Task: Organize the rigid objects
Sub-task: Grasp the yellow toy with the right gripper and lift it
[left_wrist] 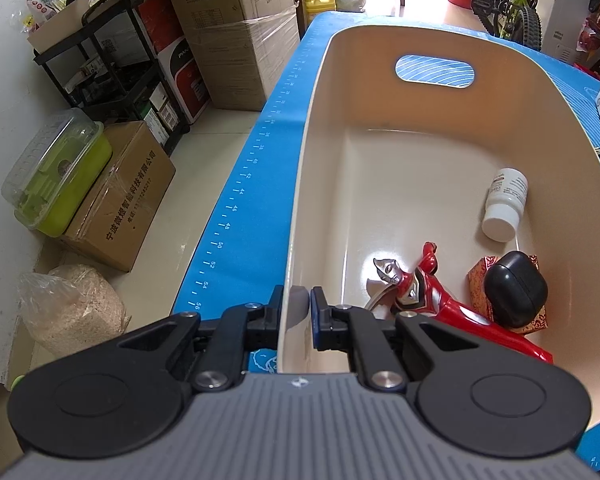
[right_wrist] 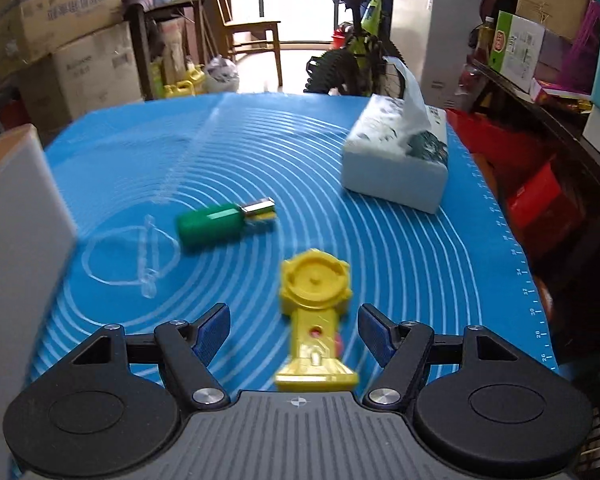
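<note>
In the left wrist view my left gripper is shut on the near-left rim of a cream basket. In the basket lie a red and silver toy figure, a white pill bottle, and a black case resting on a red patterned box. In the right wrist view my right gripper is open, its fingers on either side of a yellow toy launcher lying on the blue mat. A green-handled tool lies further out to the left.
A tissue box stands at the mat's far right. The basket's outer wall fills the left edge of the right wrist view. A clear plastic piece lies on the mat. Cartons, a shelf and a bicycle surround the table.
</note>
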Motion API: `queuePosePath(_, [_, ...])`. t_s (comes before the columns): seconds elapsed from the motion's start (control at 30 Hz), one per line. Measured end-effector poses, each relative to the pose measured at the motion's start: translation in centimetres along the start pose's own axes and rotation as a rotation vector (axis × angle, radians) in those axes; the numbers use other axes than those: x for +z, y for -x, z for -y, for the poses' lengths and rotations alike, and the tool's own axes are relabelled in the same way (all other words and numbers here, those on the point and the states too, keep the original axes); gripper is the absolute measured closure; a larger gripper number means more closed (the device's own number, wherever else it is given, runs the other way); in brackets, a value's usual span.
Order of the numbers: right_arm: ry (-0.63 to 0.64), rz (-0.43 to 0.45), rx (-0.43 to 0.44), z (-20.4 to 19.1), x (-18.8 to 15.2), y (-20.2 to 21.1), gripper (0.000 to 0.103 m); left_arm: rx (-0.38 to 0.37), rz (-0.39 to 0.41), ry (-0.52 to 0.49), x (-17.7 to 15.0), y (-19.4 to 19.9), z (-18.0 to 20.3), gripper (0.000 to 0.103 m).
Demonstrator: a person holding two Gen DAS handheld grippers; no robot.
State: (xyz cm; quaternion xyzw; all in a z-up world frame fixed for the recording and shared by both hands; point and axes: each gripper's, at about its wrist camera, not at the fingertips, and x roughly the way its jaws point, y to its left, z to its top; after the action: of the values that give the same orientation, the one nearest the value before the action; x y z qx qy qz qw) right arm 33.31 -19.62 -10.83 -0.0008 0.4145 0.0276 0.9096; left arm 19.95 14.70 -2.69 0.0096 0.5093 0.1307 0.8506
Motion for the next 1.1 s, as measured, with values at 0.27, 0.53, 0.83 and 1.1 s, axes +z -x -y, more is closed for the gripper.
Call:
queuePosePath(0.27, [-0.039,0.047,-0.013,0.5,-0.4,-1.7,0.028,0.0,-0.002,-0.002,0.0,-0.1,0.0,0.089])
queuePosePath(0.53, [0.011,0.074,-0.041,-0.1,-0.3,-1.8,0.055,0.003,-0.003,-0.002,0.0,-0.3,0.2,0.089])
queuePosePath(0.83, [-0.001,0.146,-0.064,-0.3,0.3,0.6,0.055,0.0,-0.002,-0.001,0.0,-0.3,0.2,0.089])
queuePosePath(1.1, [-0.01,0.251,-0.011,-2.0,1.8,5.1,0.055,-0.009,0.0,0.001,0.0,-0.2,0.2,0.089])
